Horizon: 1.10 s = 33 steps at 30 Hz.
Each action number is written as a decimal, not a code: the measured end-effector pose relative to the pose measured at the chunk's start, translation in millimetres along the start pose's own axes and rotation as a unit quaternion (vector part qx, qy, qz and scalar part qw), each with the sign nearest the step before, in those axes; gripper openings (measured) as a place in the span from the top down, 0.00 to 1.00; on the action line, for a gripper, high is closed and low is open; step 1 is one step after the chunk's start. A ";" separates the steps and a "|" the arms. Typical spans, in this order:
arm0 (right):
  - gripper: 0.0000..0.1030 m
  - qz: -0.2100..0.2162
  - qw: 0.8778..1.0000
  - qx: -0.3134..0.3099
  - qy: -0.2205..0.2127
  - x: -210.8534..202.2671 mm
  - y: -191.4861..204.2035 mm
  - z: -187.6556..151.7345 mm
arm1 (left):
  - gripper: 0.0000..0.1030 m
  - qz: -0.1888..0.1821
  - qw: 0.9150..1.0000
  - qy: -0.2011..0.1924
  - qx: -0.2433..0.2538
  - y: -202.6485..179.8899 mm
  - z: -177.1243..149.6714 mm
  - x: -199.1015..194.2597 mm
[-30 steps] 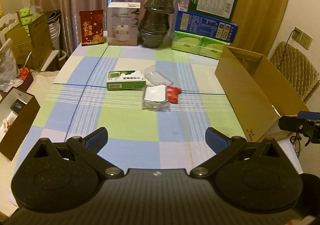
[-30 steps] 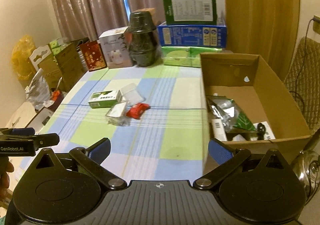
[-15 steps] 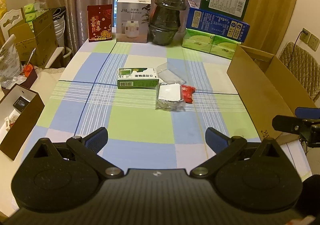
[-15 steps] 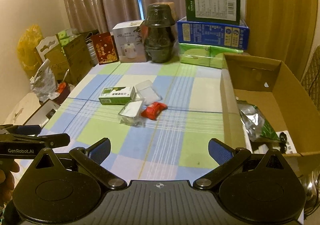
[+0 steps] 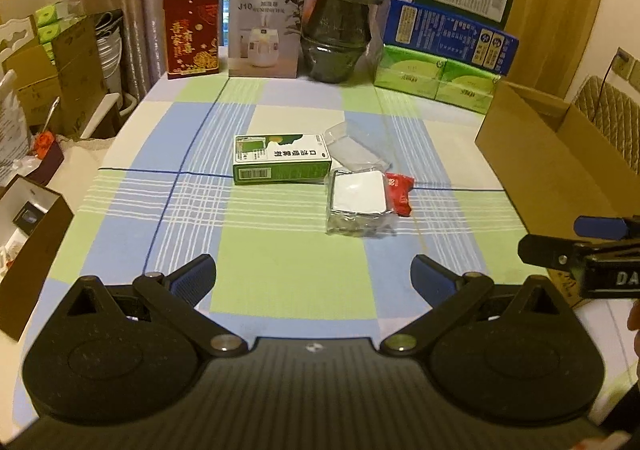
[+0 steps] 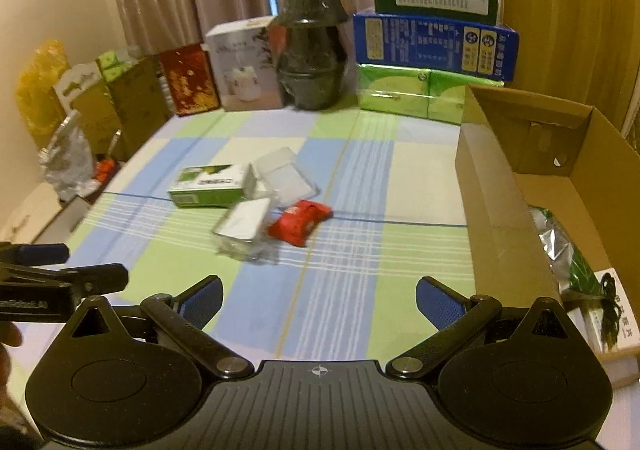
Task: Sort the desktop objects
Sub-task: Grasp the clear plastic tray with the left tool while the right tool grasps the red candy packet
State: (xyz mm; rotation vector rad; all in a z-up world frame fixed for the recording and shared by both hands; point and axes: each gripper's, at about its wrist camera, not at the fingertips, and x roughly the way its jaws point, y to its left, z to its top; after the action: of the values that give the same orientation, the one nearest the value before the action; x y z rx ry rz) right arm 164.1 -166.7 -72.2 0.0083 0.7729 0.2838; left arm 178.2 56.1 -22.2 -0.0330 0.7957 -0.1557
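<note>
Green mouth-spray box (image 5: 282,159) lies at your table's centre; at its 4 o'clock the clear-wrapped white packet (image 5: 359,198) touches a red sachet (image 5: 400,189). Your left gripper (image 5: 313,276) and right gripper (image 6: 319,297) both gape empty; cardboard box (image 5: 536,158) at 3 o'clock.

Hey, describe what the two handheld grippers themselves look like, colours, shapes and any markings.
Both match: the left gripper and right gripper each have a matte black textured body, two round housings, black angled link arms with silver pivot screws, and blue ribbed finger pads. A small crosshair mark sits at the centre. White lettering runs along the side, only partly readable.
</note>
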 end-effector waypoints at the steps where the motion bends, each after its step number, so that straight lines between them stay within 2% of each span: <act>1: 0.02 0.003 1.000 0.002 0.001 6.8 -1.3 -0.2 | 0.01 0.000 1.000 0.003 0.004 0.3 0.5 7.0; 3: 0.03 0.003 1.000 0.004 0.002 19.1 -3.2 -0.6 | 0.01 0.000 1.000 0.005 0.012 0.2 0.8 19.6; 8: 0.23 -0.004 1.000 -0.014 0.011 53.2 -5.4 0.8 | 0.02 -0.012 1.000 0.003 0.026 -1.7 1.3 53.6; 14: 0.32 0.002 1.000 -0.016 0.016 88.5 -16.3 3.6 | 0.05 -0.026 0.998 -0.004 0.054 -10.1 0.6 88.9; 22: 0.40 0.004 1.000 -0.014 0.028 114.1 -26.9 8.0 | 0.15 -0.047 0.996 -0.016 0.069 -17.0 4.8 120.8; 33: 0.40 -0.005 1.000 -0.009 0.030 125.7 -33.2 13.8 | 0.17 -0.061 0.994 -0.021 0.084 -27.7 12.0 149.3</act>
State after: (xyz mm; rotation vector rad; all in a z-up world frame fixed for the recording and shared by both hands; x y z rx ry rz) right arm 267.3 -165.2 -152.4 -0.0203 0.8290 0.2816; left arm 286.2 5.8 -117.2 0.0735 0.7362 -0.3370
